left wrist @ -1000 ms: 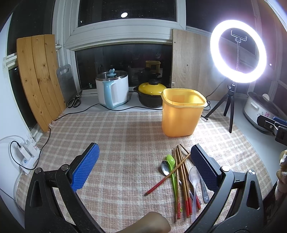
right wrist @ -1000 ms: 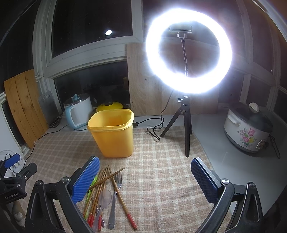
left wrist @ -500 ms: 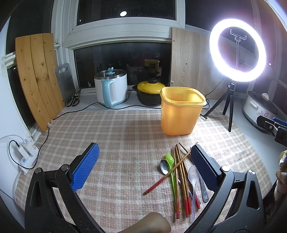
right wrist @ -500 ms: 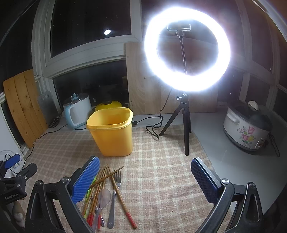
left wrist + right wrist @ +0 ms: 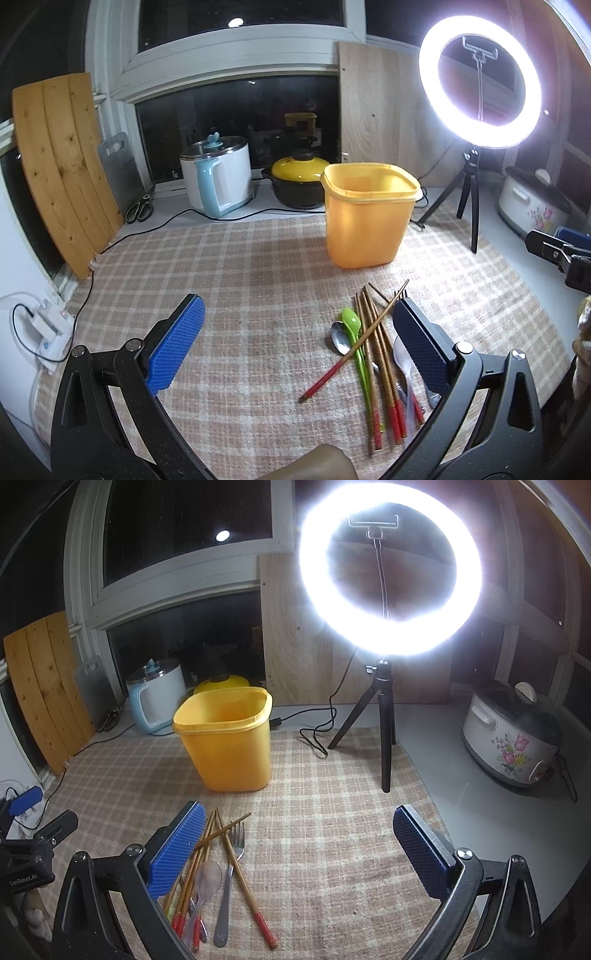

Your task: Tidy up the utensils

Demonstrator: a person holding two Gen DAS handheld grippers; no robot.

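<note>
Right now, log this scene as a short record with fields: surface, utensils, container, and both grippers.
surface: checked cloth
utensils: red-tipped chopsticks, green spoon, metal spoon, clear plastic spoon, fork, lying in a loose pile
container: yellow bin, upright, nothing visible inside, behind the pile
left gripper: open, holding nothing
right gripper: open, holding nothing

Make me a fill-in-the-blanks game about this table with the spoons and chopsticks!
1. The big bin behind the chopsticks is colored ____.
2. The green spoon lies next to a shiny ____ one.
3. The fork is lying on the checkered ____.
4. Both the left gripper and the right gripper are ____.

Missing words: yellow; metal; cloth; open
</note>
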